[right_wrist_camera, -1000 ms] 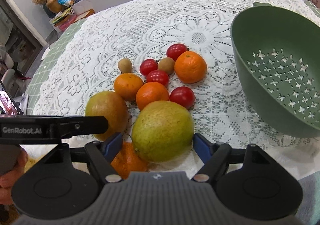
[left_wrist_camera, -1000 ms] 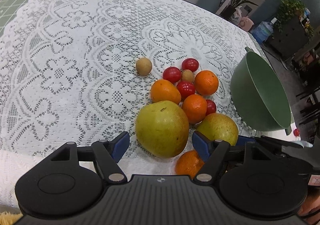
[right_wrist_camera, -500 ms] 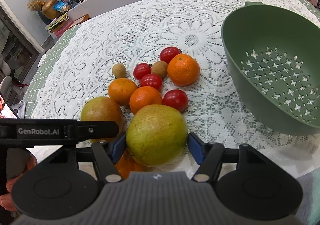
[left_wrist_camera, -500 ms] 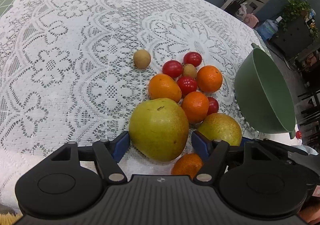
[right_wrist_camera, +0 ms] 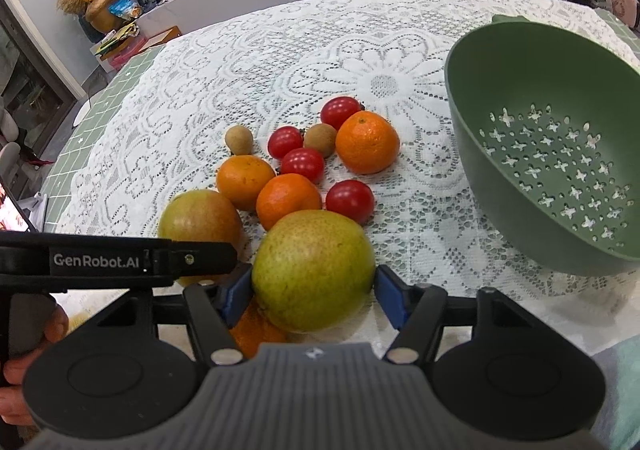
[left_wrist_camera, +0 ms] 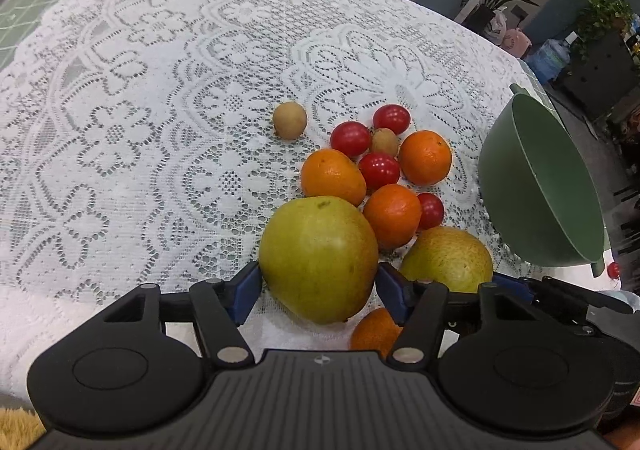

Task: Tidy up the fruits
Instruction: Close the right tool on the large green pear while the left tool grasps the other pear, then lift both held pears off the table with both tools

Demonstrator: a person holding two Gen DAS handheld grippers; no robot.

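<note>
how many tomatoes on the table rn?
4, all loose on the cloth: farthest one, one beside the small brown fruit, one in the middle, one nearest the right pear. Others may be hidden.

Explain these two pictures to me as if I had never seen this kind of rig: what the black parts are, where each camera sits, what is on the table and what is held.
There is no robot here. A person holds a two-finger gripper in each hand, and a fisheye camera on each looks forward along its blue-padded fingers. The black shape at the bottom of each picture is that gripper's body.

In the left wrist view, the left gripper has its pads against the sides of one pear. In the right wrist view, the right gripper grips the other pear the same way.

On the lace tablecloth lie oranges, cherry tomatoes and two small brown fruits. A green colander stands to the right, with no fruit in it.
</note>
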